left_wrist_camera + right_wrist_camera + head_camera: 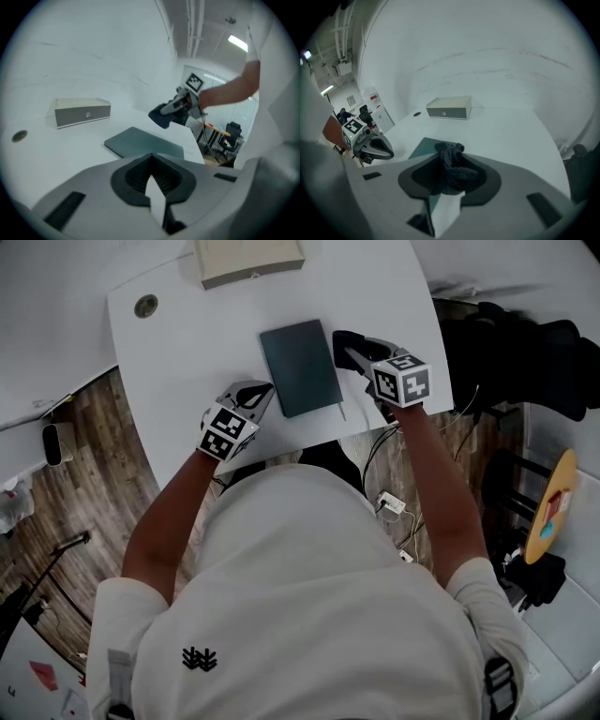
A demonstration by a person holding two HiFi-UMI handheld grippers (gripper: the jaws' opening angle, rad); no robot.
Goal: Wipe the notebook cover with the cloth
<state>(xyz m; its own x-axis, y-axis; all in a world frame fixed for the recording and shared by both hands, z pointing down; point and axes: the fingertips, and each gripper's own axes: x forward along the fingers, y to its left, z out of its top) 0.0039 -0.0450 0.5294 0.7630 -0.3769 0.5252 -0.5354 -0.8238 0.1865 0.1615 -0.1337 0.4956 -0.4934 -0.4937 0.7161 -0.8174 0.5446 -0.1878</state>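
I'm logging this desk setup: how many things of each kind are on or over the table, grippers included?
notebook: 1
cloth: 1
box: 1
grippers: 2, the left gripper and the right gripper
Total: 5

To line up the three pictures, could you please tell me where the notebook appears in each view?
Head view: the notebook lies at upper centre.
Left gripper view: the notebook lies at centre, just above the jaws.
Right gripper view: only a teal corner of the notebook shows, left of the cloth.
Shared landmark: the box beyond the notebook.
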